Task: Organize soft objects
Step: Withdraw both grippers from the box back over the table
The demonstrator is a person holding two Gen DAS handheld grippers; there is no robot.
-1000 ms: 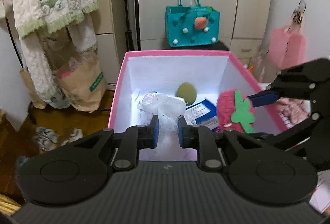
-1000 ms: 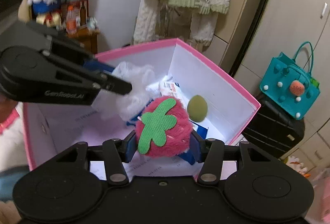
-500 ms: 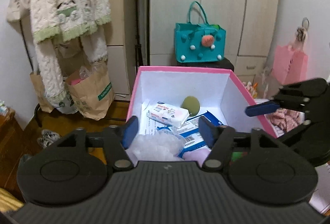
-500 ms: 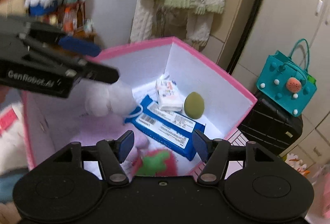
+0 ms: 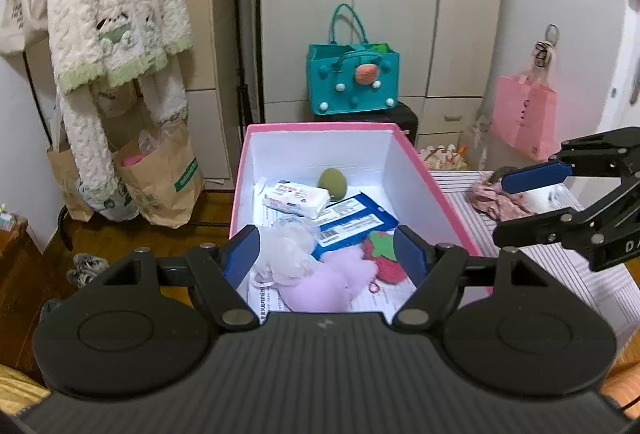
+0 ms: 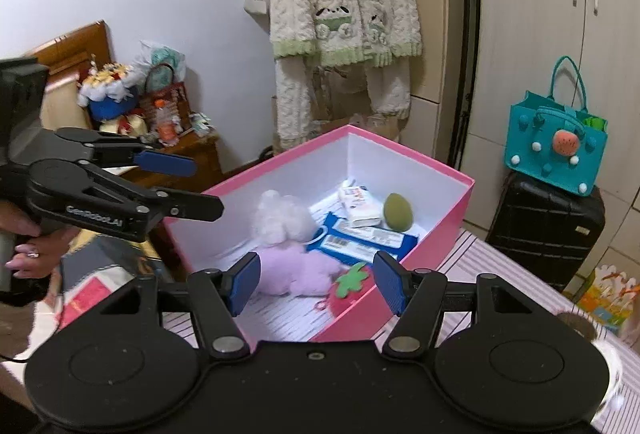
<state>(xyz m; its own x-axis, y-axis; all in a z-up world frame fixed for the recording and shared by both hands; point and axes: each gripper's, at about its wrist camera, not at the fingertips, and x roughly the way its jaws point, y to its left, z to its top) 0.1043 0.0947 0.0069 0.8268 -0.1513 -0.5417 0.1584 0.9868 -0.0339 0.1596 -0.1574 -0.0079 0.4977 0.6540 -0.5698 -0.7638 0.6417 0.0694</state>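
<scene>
Now both tools are clear of the pink cardboard box [image 5: 436, 186]. The left gripper [image 5: 326, 254] has just been opening, its jaws apart with nothing between them; the right gripper [image 6: 316, 284] has opened too and stands empty. Below and ahead of them, inside the box, lie the white mesh puff [image 6: 282, 220] and the fuzzy red strawberry toy [image 6: 352, 292]. I'd back away level, avoiding the rim, then turn toward the crumpled pink cloth [image 5: 496, 198] beyond the right tongs.

Both grippers released mesh puff [image 5: 289, 250] and strawberry [image 5: 385, 255]
</scene>
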